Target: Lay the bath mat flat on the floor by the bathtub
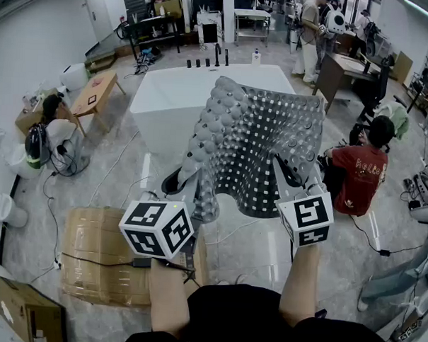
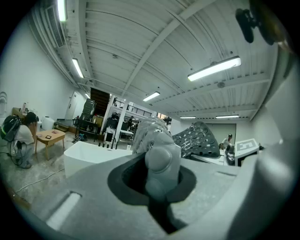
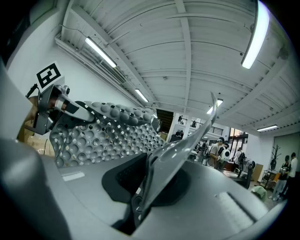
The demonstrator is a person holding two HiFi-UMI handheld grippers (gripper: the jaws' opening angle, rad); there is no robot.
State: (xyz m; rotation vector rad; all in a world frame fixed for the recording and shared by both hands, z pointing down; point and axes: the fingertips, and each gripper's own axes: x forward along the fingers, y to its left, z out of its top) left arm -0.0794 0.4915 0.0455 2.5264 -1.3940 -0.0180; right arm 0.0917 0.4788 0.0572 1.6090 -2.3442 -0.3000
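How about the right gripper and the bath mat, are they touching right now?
Touching. The right gripper view shows an edge of the bath mat clamped between the fingers of the right gripper.

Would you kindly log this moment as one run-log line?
stage: mat held up | left gripper: shut on mat | right gripper: shut on mat | mat: draped in air before tub, off floor

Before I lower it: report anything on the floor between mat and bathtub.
Nothing bulky: the floor under the held bath mat, by the bathtub, shows only, perhaps, a thin cable. The cardboard box lies off left.
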